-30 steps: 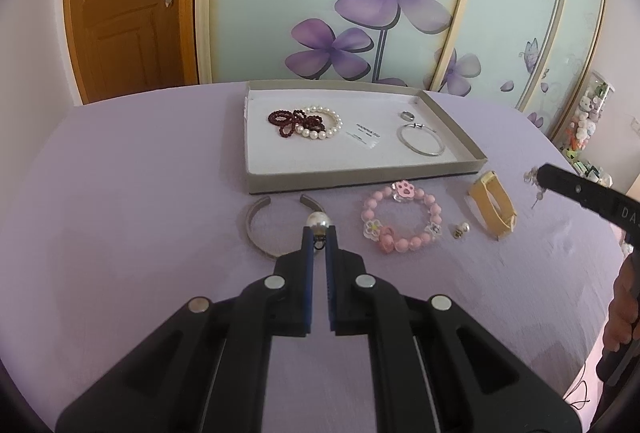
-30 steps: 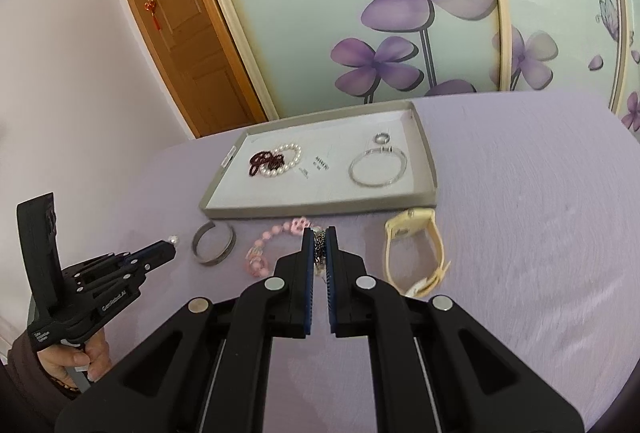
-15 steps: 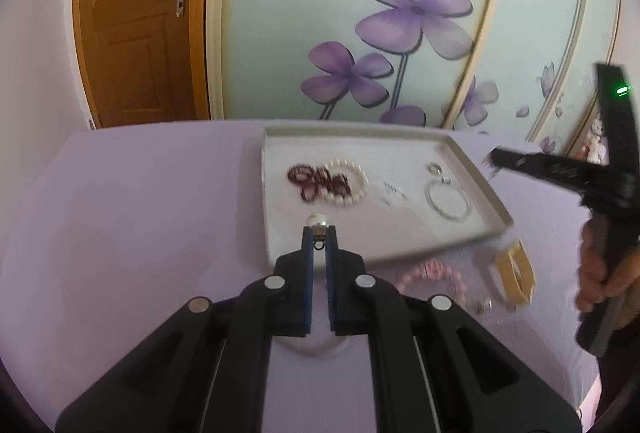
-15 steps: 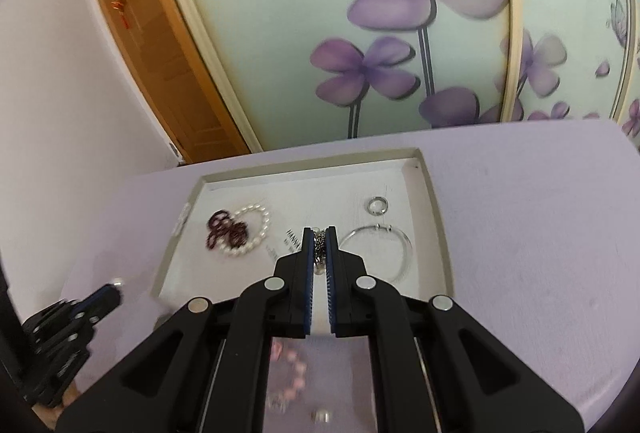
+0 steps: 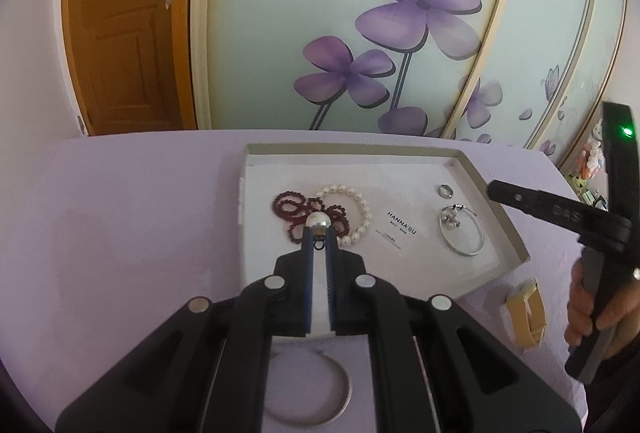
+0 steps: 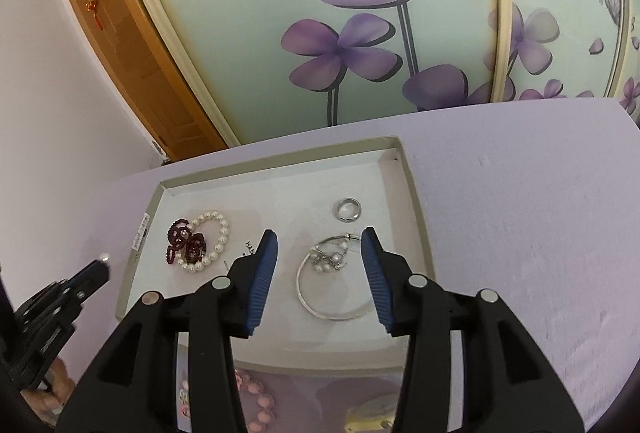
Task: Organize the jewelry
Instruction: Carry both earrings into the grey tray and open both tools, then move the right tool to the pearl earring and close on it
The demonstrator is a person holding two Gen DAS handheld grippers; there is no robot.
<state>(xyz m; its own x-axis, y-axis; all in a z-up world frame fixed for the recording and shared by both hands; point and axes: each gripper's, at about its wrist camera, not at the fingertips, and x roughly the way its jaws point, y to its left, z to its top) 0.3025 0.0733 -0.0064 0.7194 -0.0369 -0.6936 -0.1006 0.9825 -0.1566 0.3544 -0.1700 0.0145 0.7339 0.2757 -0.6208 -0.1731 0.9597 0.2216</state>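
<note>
A shallow grey tray (image 5: 516, 245) (image 6: 416, 201) with a white floor sits on a lilac table. It holds a dark red bead bracelet (image 5: 290, 207), a white pearl bracelet (image 5: 360, 207), a silver ring (image 6: 347, 210) and a silver bangle (image 6: 332, 309). My left gripper (image 5: 318, 229) is shut on a pearl earring (image 5: 318, 221) above the tray's left side. My right gripper (image 6: 320, 253) is open above the bangle; a small pearl cluster earring (image 6: 328, 259) lies inside the bangle below it.
Outside the tray's near edge lie a silver cuff bangle (image 5: 320, 393), a cream watch band (image 5: 526, 317) and a pink bead bracelet (image 6: 256, 401). A flowered wardrobe panel and a wooden door stand behind the table.
Both grippers moved forward over the tray. My right gripper opened and let go of the small cluster earring, which now lies inside the silver bangle. My left gripper still holds the pearl earring.
</note>
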